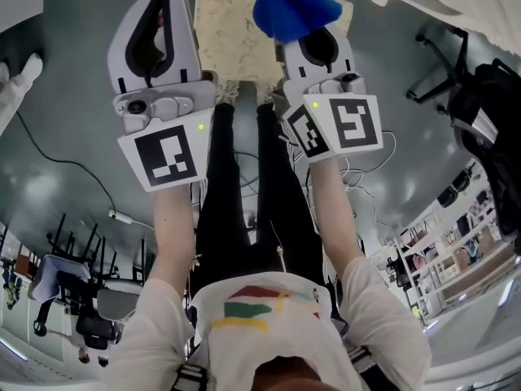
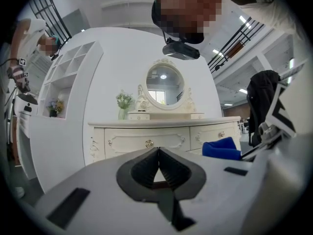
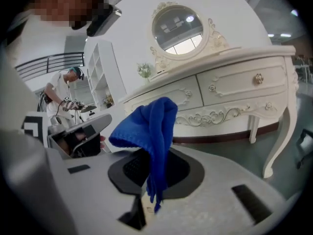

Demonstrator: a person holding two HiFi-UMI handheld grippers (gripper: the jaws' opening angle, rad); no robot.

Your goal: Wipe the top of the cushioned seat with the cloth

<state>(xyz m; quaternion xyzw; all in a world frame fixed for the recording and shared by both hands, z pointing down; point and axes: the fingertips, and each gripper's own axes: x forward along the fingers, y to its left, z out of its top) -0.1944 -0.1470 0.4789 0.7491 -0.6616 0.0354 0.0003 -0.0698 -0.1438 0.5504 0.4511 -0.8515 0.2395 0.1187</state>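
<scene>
My right tongs pinch the blue cloth
Empty left tongs closed; cushioned seat shows between the two

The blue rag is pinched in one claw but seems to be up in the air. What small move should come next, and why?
Probably tip the right gripper down and lower the cloth onto the cushioned seat. Its jaws are shut on the cloth, but its view faces the dresser, so the cloth seems clear of the cushion.

two grippers: left gripper, right gripper; one cloth; one seat; one dresser; one mirror; one shelf unit.
</scene>
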